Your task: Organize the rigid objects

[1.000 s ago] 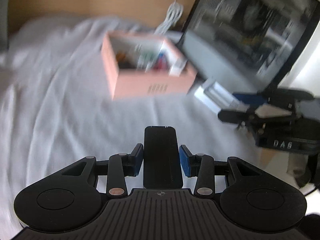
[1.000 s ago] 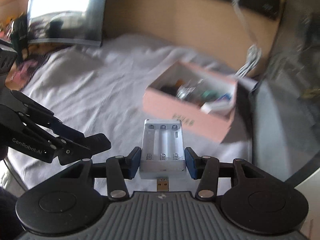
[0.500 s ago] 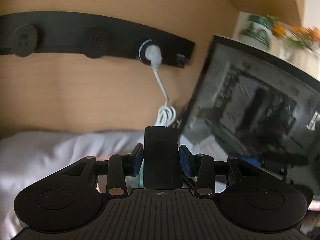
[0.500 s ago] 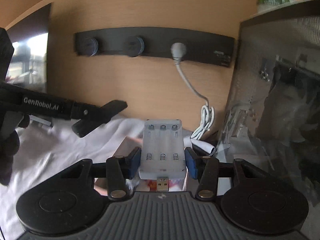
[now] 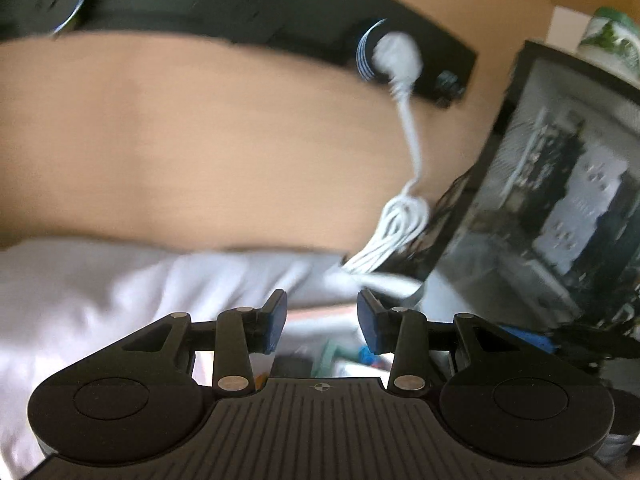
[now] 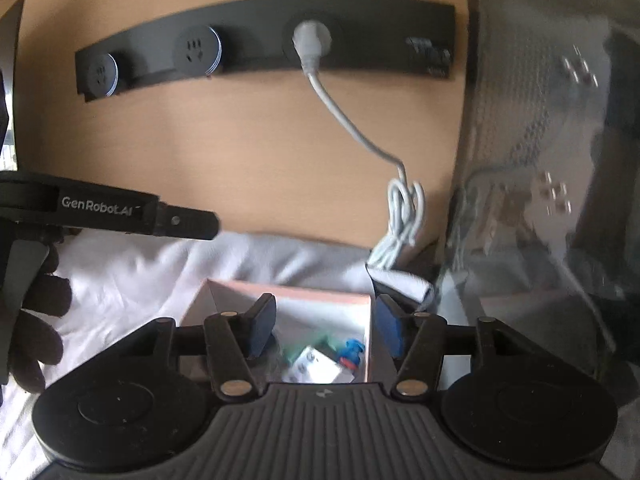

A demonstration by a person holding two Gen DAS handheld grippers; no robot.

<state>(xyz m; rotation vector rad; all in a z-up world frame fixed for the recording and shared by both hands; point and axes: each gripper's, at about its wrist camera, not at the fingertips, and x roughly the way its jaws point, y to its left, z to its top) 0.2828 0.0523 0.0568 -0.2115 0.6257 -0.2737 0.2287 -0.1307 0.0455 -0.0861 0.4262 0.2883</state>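
The pink box (image 6: 304, 294) sits on the white cloth just beyond my right gripper (image 6: 323, 330), which is open and empty above it. Small items lie inside: a white block (image 6: 316, 368), a blue piece (image 6: 352, 348) and a green piece (image 6: 322, 340). My left gripper (image 5: 321, 320) is open and empty too, held over the same box, whose pink rim (image 5: 316, 312) and mixed contents show between its fingers. The left gripper's body (image 6: 108, 212) shows at the left of the right wrist view, held by a dark-gloved hand (image 6: 36, 320).
A wooden wall carries a black socket strip (image 6: 260, 48) with a white plug and coiled cable (image 6: 400, 220). A dark-framed reflective panel (image 5: 560, 184) stands at the right. White cloth (image 5: 100, 280) covers the surface.
Both grippers opened. The black flat object left my left gripper and the white battery holder left my right gripper. Both views have tipped slightly down toward the box.
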